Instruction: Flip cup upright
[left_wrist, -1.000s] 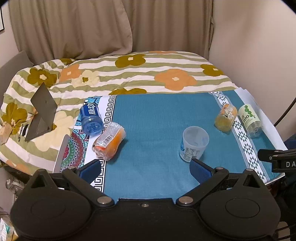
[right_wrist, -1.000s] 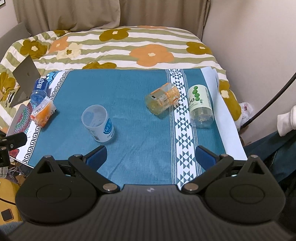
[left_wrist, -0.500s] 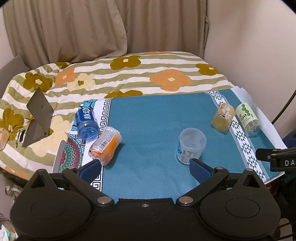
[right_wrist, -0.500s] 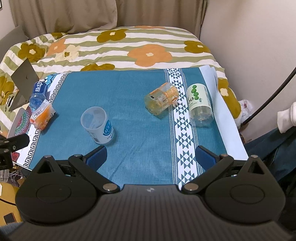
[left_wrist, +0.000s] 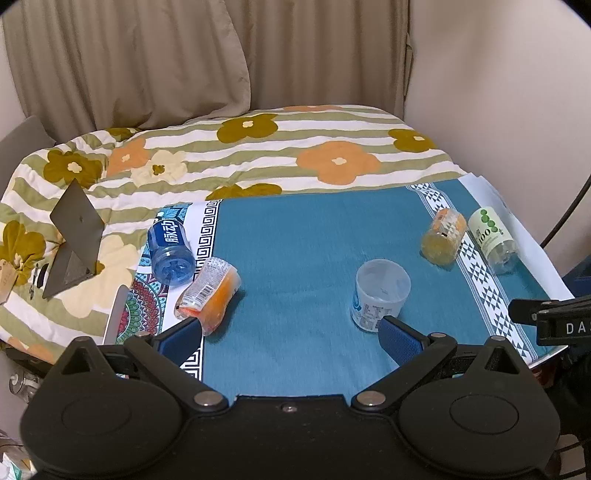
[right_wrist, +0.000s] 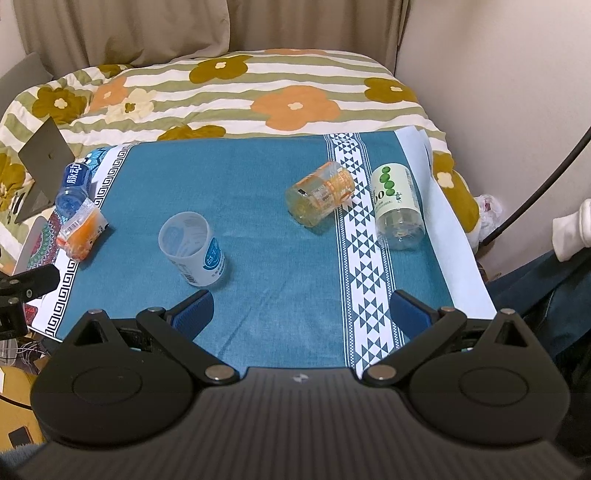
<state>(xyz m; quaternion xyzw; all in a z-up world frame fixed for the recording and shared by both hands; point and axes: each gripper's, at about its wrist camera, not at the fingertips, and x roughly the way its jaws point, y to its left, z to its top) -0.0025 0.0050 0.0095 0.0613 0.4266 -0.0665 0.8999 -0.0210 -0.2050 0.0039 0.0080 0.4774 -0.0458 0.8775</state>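
Observation:
A translucent white plastic cup (left_wrist: 379, 293) with a blue label stands upright, mouth up, on the teal cloth (left_wrist: 303, 258). It also shows in the right wrist view (right_wrist: 194, 249). My left gripper (left_wrist: 290, 334) is open and empty near the table's front edge, its right blue pad (left_wrist: 397, 338) just in front of the cup. My right gripper (right_wrist: 301, 312) is open and empty, with the cup ahead of its left finger (right_wrist: 194, 312).
An orange bottle (left_wrist: 441, 236) and a green-labelled bottle (left_wrist: 493, 236) lie at the right. A blue bottle (left_wrist: 170, 247) and an orange packet (left_wrist: 208, 293) lie at the left. A grey stand (left_wrist: 74, 240) rests on the flowered quilt behind. Walls and curtain enclose the back.
Both grippers have drawn back and risen a little, so the table looks slightly farther away. The cup and bottles have not moved.

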